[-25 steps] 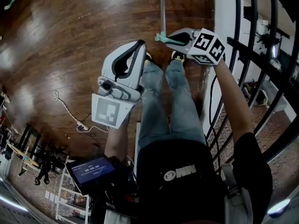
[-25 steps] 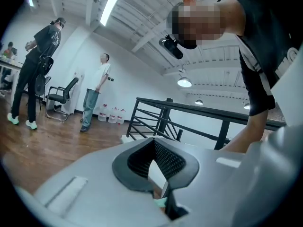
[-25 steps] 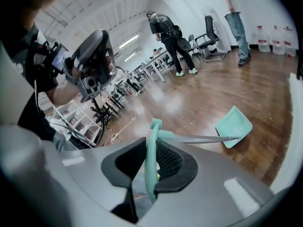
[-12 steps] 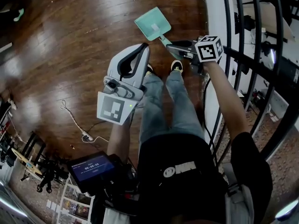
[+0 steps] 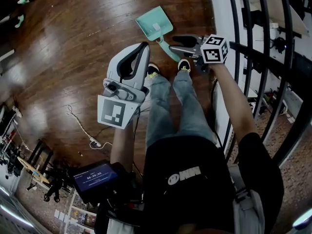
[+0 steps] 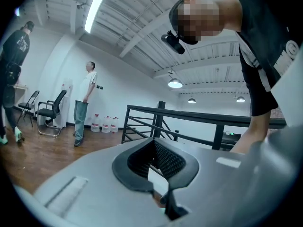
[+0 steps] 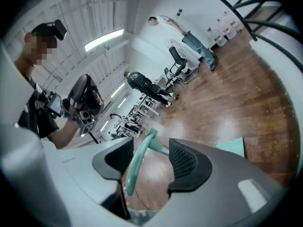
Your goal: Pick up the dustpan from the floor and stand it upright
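Right claw (image 7: pixel 151 161): spread wide, jaws just opened, pinching nothing, with the thin teal handle (image 7: pixel 136 167) standing between the pads, close by one of them. Teal plastic dustpan (image 5: pixel 154 24): pan down on the dark wooden floor (image 5: pixel 73 57) just ahead of the shoes (image 5: pixel 168 67), long axis sloping from the pan back up into that claw. Left claw (image 5: pixel 145 46): pressed together, empty, farther from the handle. Probably calls for a retreat straight back off the handle, without nudging it sideways.
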Tool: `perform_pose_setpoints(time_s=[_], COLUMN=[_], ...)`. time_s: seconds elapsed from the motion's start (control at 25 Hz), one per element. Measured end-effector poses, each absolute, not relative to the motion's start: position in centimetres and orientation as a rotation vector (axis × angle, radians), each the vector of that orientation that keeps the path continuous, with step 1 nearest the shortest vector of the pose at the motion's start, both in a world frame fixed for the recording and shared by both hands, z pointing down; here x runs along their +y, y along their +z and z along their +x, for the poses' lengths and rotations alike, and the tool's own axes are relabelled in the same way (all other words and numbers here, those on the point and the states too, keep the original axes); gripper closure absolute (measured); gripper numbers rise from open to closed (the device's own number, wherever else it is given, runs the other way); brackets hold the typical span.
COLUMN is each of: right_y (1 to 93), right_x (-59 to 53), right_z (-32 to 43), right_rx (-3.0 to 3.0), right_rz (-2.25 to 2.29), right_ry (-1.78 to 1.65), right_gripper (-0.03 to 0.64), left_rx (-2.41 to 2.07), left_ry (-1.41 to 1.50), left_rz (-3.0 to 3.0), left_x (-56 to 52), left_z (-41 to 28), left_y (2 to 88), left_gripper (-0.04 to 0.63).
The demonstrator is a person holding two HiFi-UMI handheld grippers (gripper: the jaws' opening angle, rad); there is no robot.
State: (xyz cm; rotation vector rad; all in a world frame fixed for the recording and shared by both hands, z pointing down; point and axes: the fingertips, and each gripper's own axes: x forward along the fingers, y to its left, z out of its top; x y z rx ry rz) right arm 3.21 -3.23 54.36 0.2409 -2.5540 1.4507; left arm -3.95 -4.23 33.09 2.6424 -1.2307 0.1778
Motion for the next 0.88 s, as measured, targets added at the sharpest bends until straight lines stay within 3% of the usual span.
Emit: perform_pose_setpoints(time_s=[0.2,0.44,0.64,0.88], right_y=[51.4,38.8,25.6,25.4], right_x=[-6.9,-10.5,-2.8,-1.1], right_z=[3.9,2.4,0.3,0.8], right_rx=[-2.754,-2.954,-3.031,-3.070], right_rz=[0.492,0.801,0.832,0.859], right_ry=[0.893,0.234,0.073,0.114], right_gripper=[0.375,0.613,0.614,0.614], left_rx=[-1.291,-1.373,-1.416,-1.451], left_ry=[0.121,0.091,0.019,0.007], left_rz=[2.681,2.711,2.724,2.730], left_x=[-5.0,-6.5,-0.8,-0.7], left_z=[-3.7,-3.7,-4.9,-4.4], left_y=[31.9,31.0,22.0,22.1], left_gripper=[0.580,0.580,0.580,0.580])
